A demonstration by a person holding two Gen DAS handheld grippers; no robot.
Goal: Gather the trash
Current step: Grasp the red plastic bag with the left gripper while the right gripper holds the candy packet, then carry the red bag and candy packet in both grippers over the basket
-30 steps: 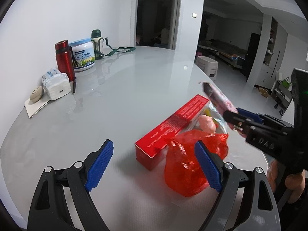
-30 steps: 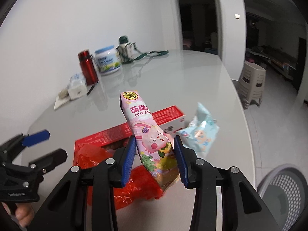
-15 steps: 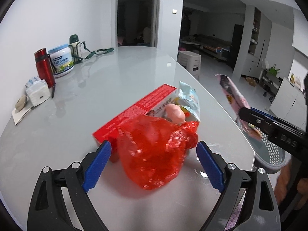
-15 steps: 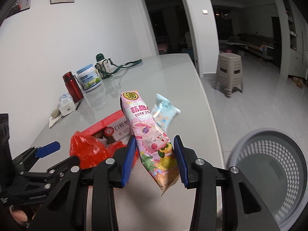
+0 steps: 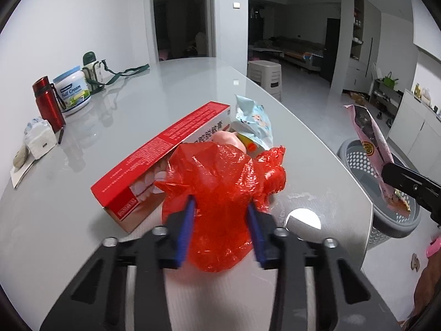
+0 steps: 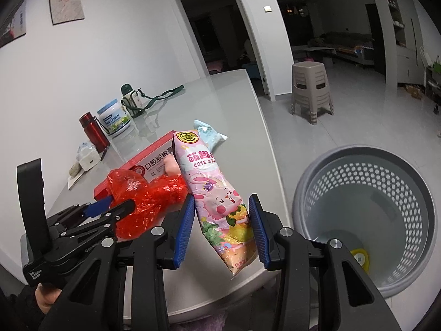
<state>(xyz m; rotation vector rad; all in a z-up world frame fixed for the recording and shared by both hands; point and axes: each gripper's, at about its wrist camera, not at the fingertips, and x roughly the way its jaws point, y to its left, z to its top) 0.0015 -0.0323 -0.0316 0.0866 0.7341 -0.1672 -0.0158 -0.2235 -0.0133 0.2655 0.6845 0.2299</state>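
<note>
A person working two hand-held grippers cleared litter from a grey surface [image 5: 115, 143] beside a perforated bin [image 6: 366, 215] that stood on the floor. The left gripper [image 5: 220, 220] had its jaws closing on a crumpled red bag [image 5: 220, 182] at the near edge of the surface; the film sat between the blue pads and appeared pinched. The right gripper [image 6: 220, 223] held a pink snack wrapper [image 6: 212, 198] upright between its jaws, poised over the surface's edge and just beside the bin's rim, not yet above its opening.

The job looked barely under way. In the bin only a small yellow item [image 6: 358, 256] showed at the bottom; what it was could not be told. The wrapper remained to be carried over the bin and dropped, and the bag was not yet lifted. Behind the bag lay a long red box [image 5: 165, 149], with a pale blue packet [image 5: 253, 118] touching its far end and a pinkish item partly hidden between them; all three seemed to await collection.

At the far side of the surface stood a red flask [image 5: 48, 102], a milk tub [image 5: 73, 91], a green-capped bottle [image 5: 92, 69] and a tissue pack [image 5: 38, 138], which looked like belongings rather than trash.
</note>
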